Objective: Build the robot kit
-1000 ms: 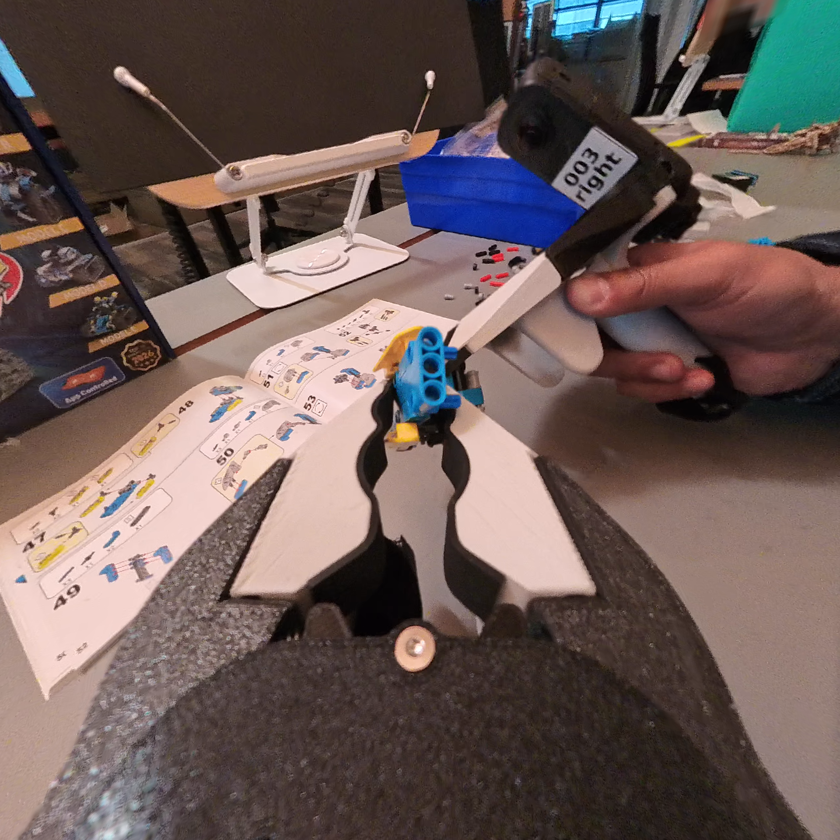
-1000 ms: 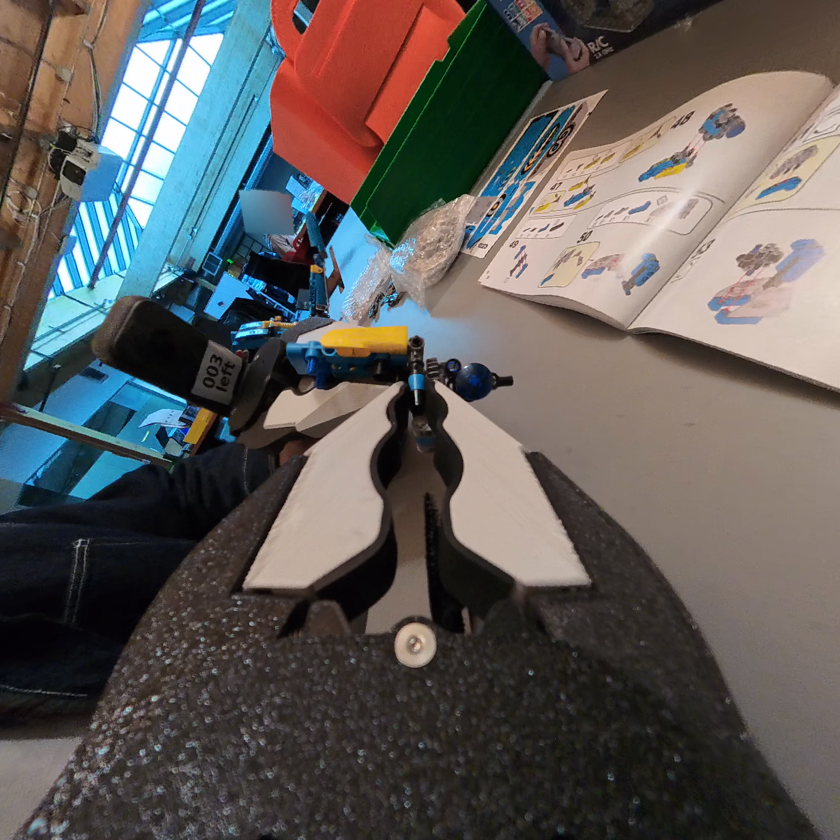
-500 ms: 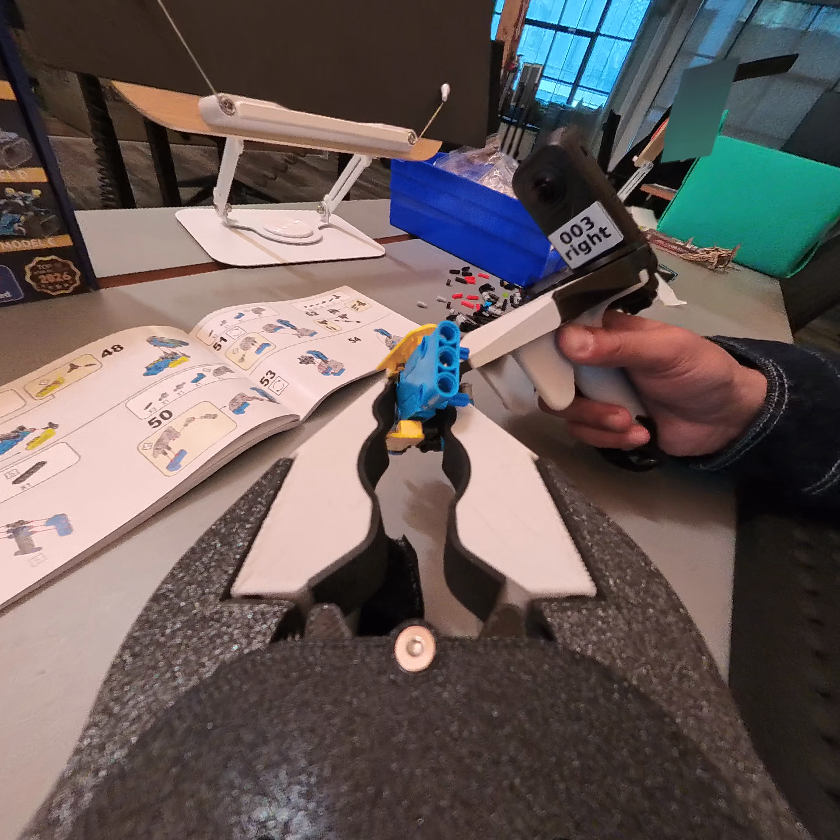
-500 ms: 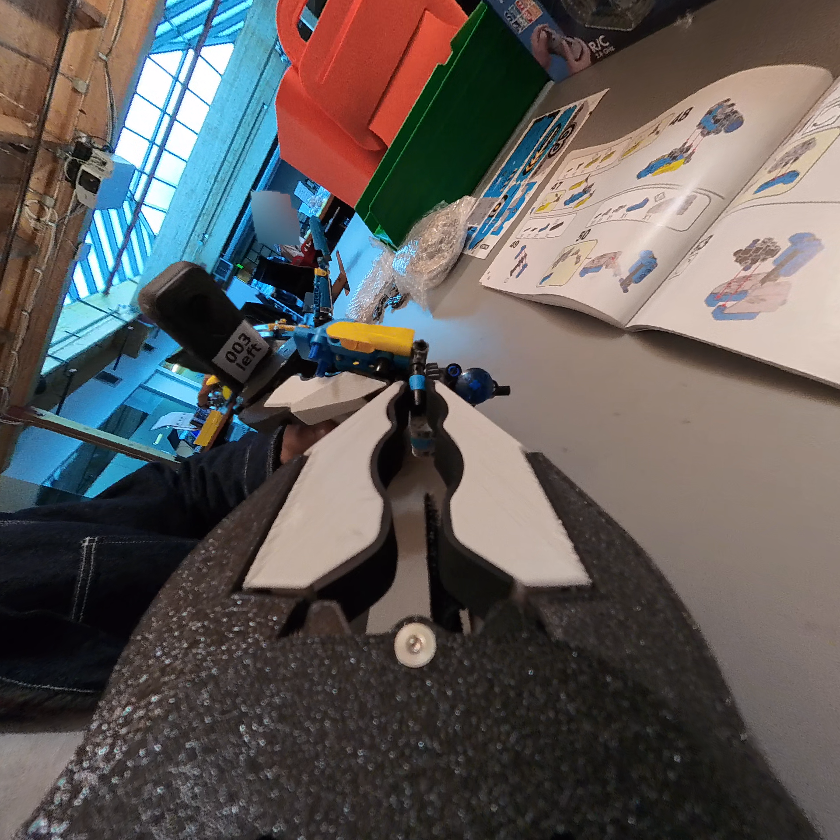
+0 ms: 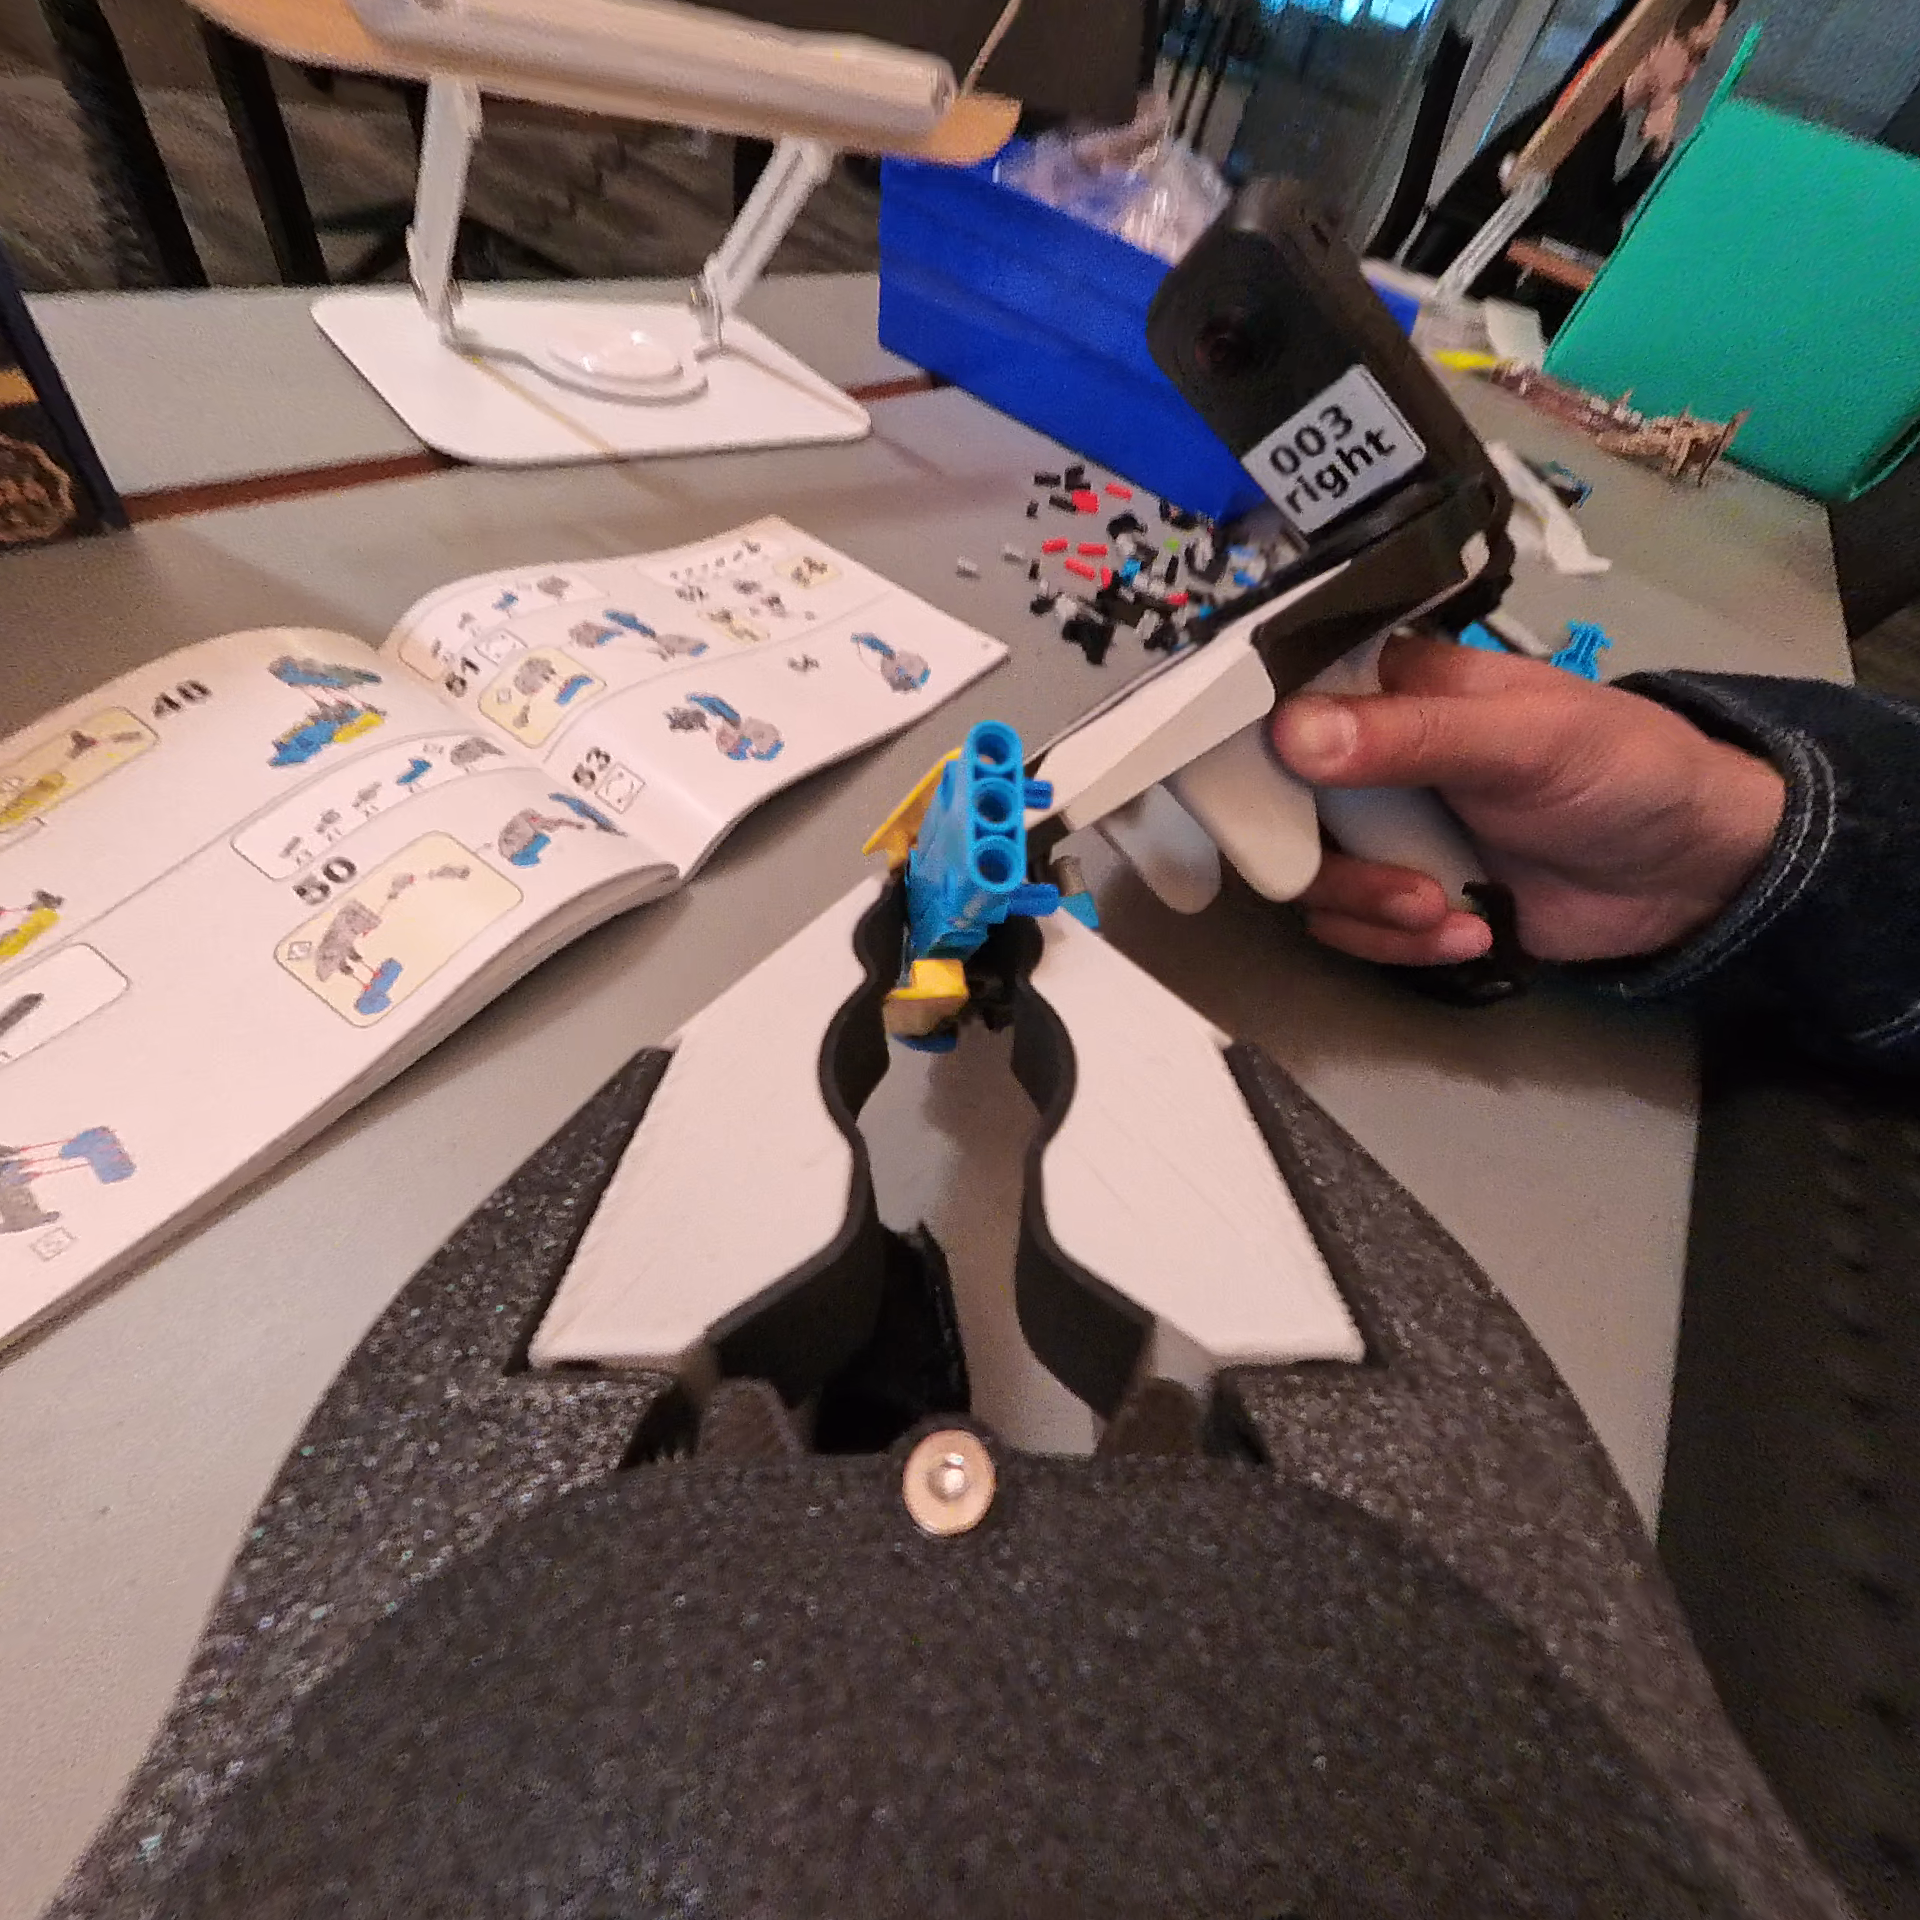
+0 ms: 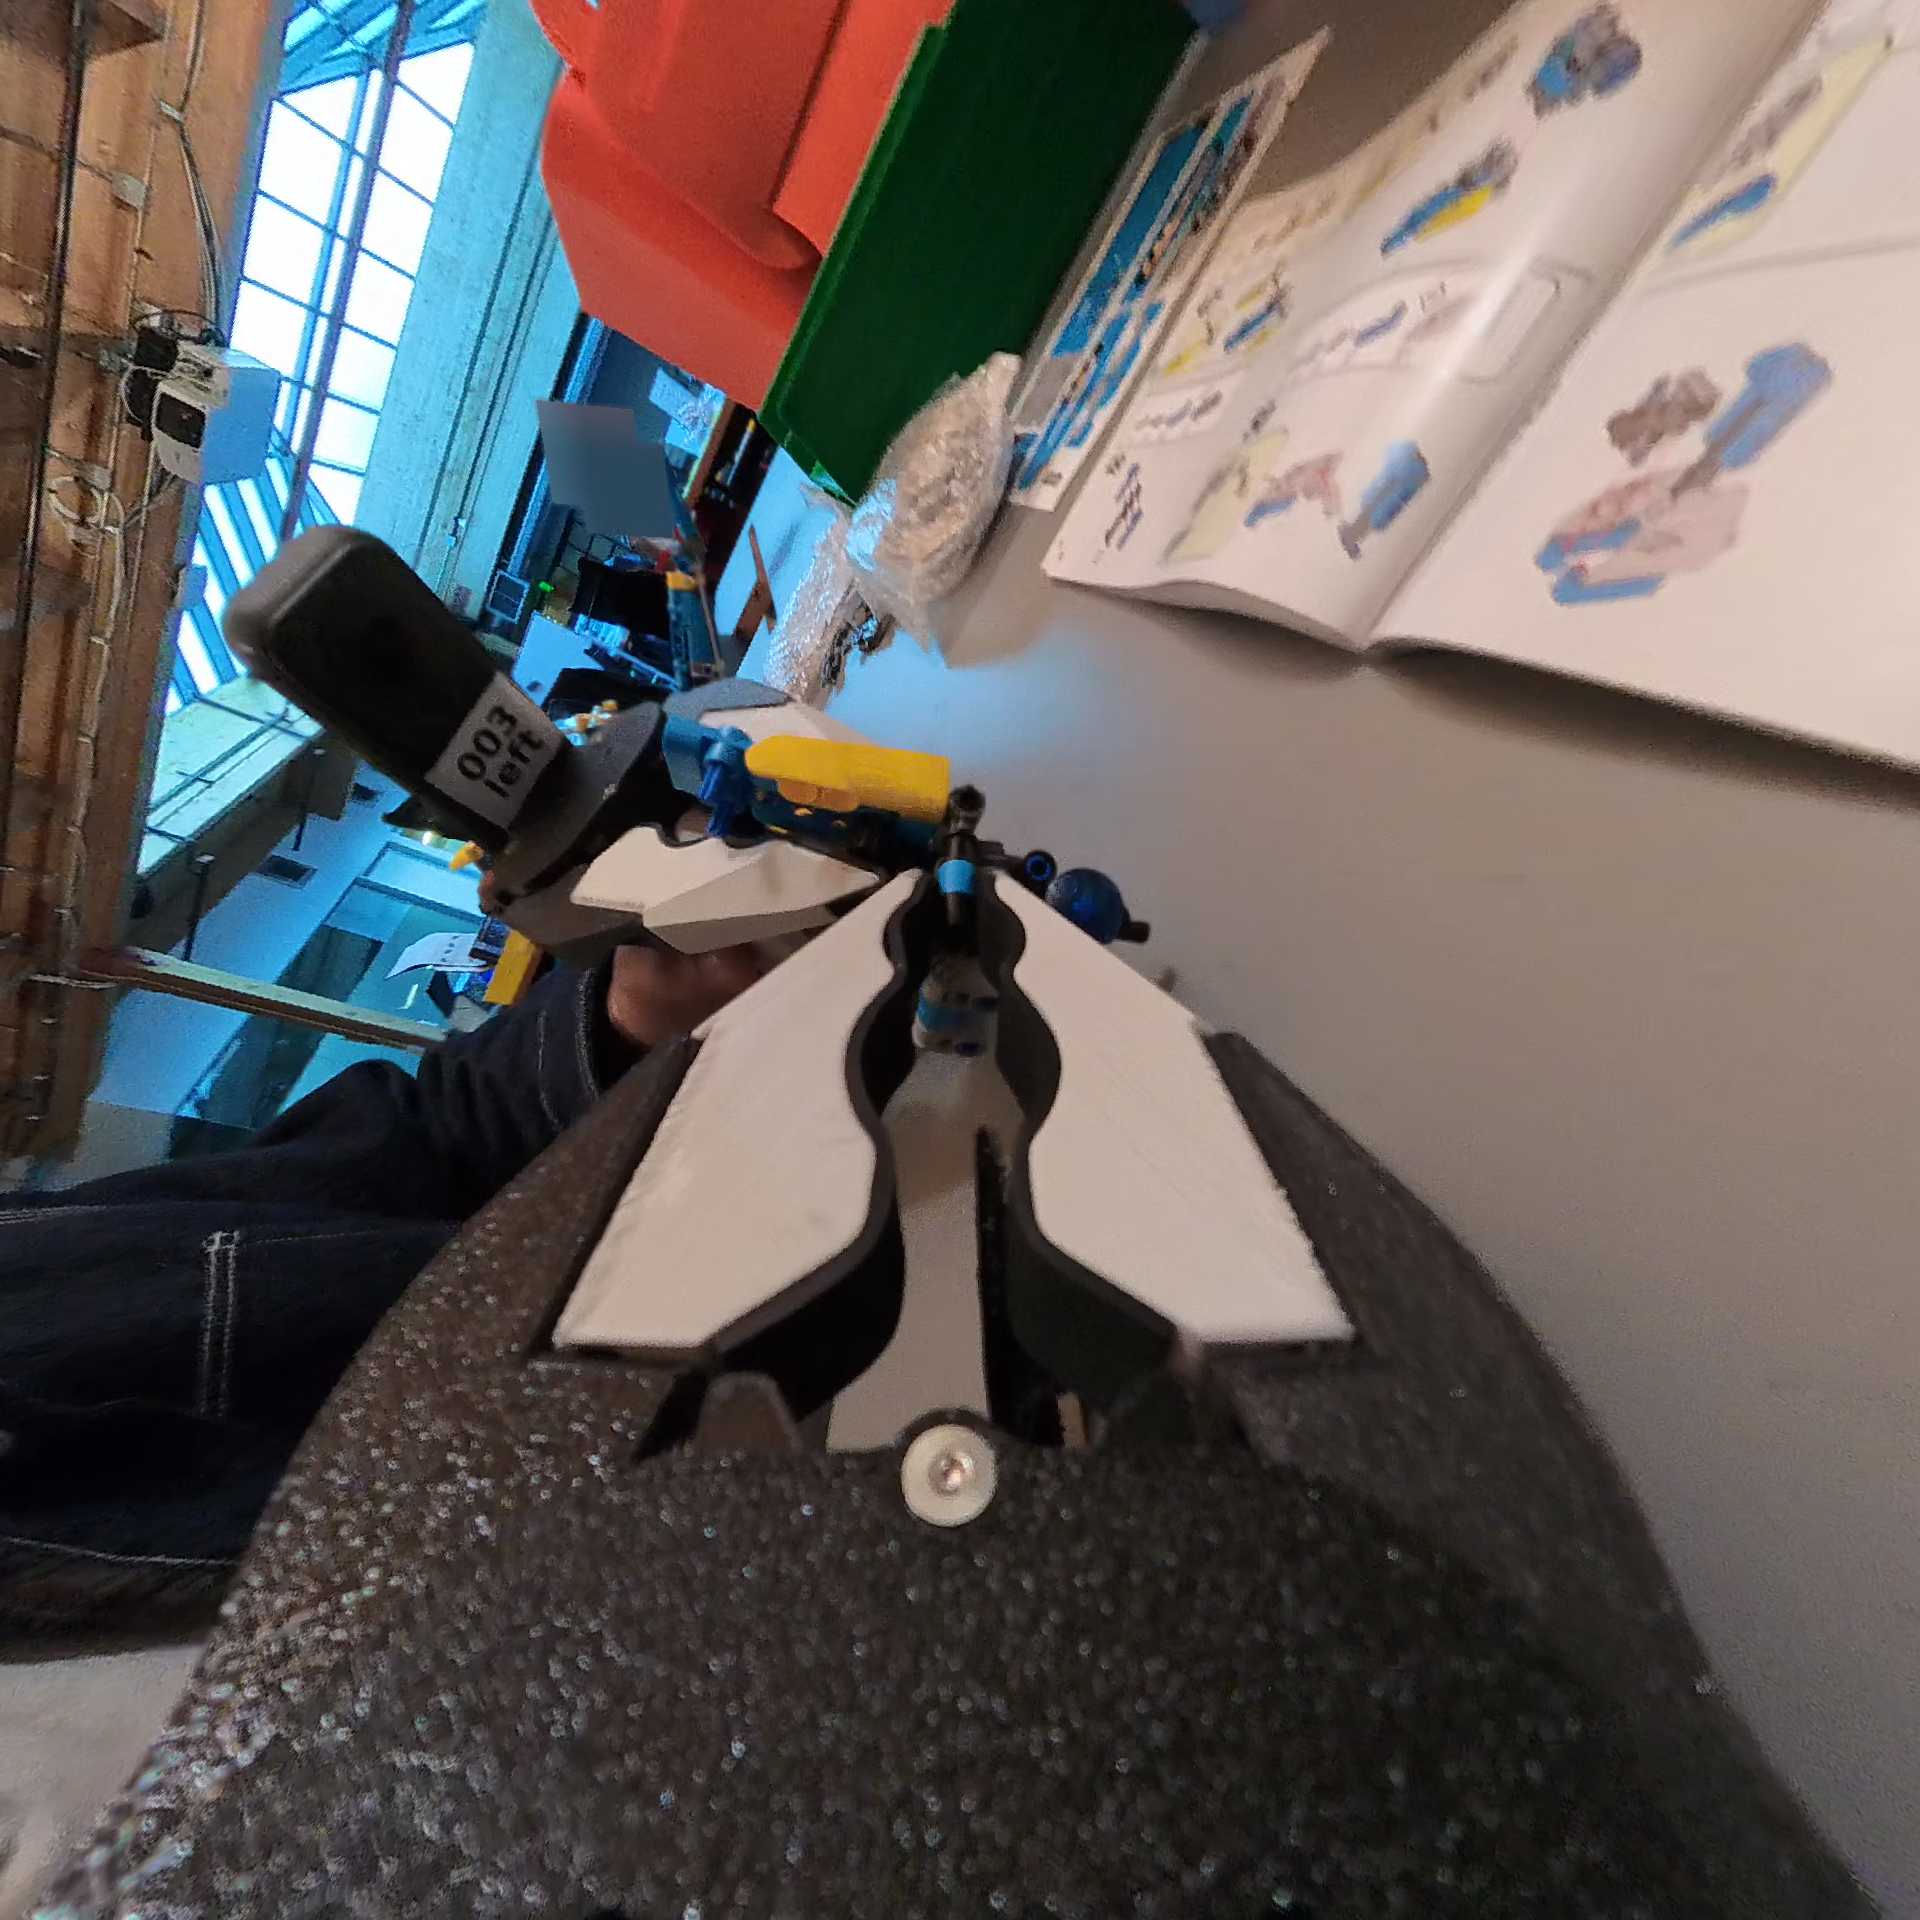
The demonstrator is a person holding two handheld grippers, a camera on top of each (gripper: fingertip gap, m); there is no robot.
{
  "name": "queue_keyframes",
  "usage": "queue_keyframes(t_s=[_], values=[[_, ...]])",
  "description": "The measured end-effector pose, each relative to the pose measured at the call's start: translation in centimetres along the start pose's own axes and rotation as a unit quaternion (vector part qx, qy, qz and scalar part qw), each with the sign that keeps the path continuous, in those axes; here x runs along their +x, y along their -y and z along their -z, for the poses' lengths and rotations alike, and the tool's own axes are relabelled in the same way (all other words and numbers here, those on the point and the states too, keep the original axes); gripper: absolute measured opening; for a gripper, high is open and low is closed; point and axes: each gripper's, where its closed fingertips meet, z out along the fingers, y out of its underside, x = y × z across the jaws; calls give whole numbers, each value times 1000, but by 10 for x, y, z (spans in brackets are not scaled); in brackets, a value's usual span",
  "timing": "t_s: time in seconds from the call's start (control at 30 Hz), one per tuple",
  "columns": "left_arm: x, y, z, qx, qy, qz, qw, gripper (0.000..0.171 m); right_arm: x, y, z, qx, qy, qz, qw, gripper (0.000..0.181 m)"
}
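Note:
A small blue and yellow brick model is held above the grey table between both grippers. My left gripper is shut on the model's lower end. In the left wrist view the right gripper, held by a hand, meets the model from the right. My right gripper is shut on a thin black and blue pin piece at the model's end. The yellow panel and a dark blue ball show there. The left gripper grips the model from the left.
An open instruction booklet lies left on the table and shows in the right wrist view. Loose small parts lie before a blue bin. A white stand, a green bin and plastic bags stand farther off. My two grippers' fingertips are within a few centimetres of each other.
Both grippers have stayed shut on the model. The left gripper has swung and tilted, so the booklet slid left in its view. The right gripper's grip on the pin looks unchanged.

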Motion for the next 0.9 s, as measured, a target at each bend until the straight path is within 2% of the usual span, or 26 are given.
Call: queue_keyframes(t_s=[0.07, 0.23, 0.37, 0.5, 0.57, 0.73, 0.83, 0.9], values=[[-1, -9, -6, -36, -2, 2, 999, 17, 10, -8, -1, -24, -5, -17, 1000, 8], [5, -12, -7, -58, -24, -46, 997, 17, 9, -13, 4, -40, -2, -10, 999, 8], [17, -16, -6, -72, -51, -134, 987, 17, -4, -17, 10, -81, 20, 97, 992, 26], [28, -20, -8, -77, -67, -169, 980, 17, -4, -30, 19, -153, 8, 262, 953, 35], [27, -25, -9, -85, -58, -195, 975, 17, 1, -43, 22, -187, -7, 314, 931, 40], [37, -28, -9, -89, -79, -210, 971, 17, 6, -48, 30, -215, -43, 436, 873, 46], [39, -20, -6, -72, -80, -203, 973, 17, 3, -49, 37, -219, -39, 423, 878, 52], [42, -15, -4, -62, -85, -205, 973, 17, -4, -50, 39, -205, -31, 421, 883, 44]])
